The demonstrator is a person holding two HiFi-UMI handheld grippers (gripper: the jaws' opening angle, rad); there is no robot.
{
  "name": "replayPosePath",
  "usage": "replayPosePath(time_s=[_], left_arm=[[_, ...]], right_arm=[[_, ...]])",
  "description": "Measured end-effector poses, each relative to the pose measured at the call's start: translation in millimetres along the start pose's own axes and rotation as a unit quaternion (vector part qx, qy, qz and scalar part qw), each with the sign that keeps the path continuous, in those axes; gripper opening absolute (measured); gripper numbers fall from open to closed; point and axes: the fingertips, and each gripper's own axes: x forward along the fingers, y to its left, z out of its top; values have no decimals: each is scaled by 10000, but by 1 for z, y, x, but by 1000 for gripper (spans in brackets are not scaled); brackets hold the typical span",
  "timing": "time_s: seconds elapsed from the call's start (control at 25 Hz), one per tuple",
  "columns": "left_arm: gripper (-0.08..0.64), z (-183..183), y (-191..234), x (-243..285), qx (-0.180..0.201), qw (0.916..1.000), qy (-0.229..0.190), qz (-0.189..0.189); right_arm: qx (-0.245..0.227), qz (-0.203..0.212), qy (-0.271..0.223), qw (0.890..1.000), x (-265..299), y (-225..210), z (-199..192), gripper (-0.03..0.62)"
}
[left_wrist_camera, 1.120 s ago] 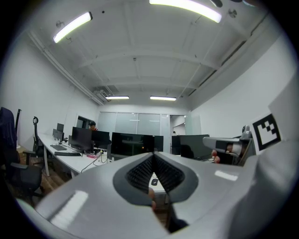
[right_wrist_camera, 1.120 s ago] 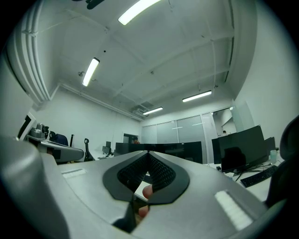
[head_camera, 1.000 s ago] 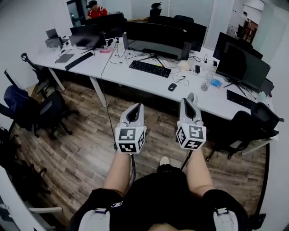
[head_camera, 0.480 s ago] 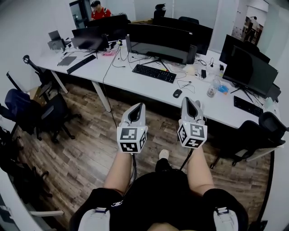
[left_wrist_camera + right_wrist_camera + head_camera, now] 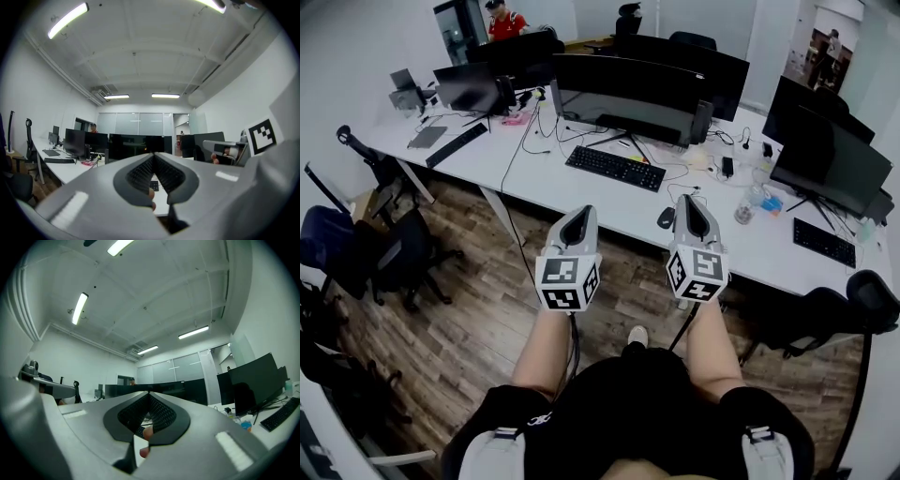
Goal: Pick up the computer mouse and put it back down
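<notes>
The dark computer mouse (image 5: 666, 217) lies on the white desk (image 5: 534, 173), right of a black keyboard (image 5: 615, 167). I hold both grippers side by side at waist height, pointing at the desk. My right gripper (image 5: 692, 202) is shut with nothing in it, its tip just right of the mouse in the head view and above the desk's near edge. My left gripper (image 5: 580, 216) is shut too and holds nothing, over the desk's front edge. In the left gripper view (image 5: 153, 158) and the right gripper view (image 5: 149, 394) the jaws meet at the tip.
A wide black monitor (image 5: 623, 86) stands behind the keyboard. A clear bottle (image 5: 748, 206) and a second keyboard (image 5: 825, 242) lie to the right. Office chairs stand at left (image 5: 384, 246) and right (image 5: 825, 314). A person in red (image 5: 500, 17) sits far back.
The desk has drawn nearer in the head view. Both grippers have moved forward to the desk's edge, and the right tip now sits beside the mouse. Both stay shut.
</notes>
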Motion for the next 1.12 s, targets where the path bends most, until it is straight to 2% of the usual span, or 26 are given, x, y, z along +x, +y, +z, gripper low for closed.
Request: replayPosePath(time_s=[0.52,0.84,1.12], left_arm=[[54,-3,9,167,77,9997,173,-135],[54,-20,13,216,-20,9990,362,-266],[54,-25,16,247,-12,9966,491,-654]], right_arm=[[21,-154,165,9997,141,-74,-27,3],[-53,-339,427,9985,178,-96,-51,3],[-39,-769,673,9948,196,-108,-74,5]])
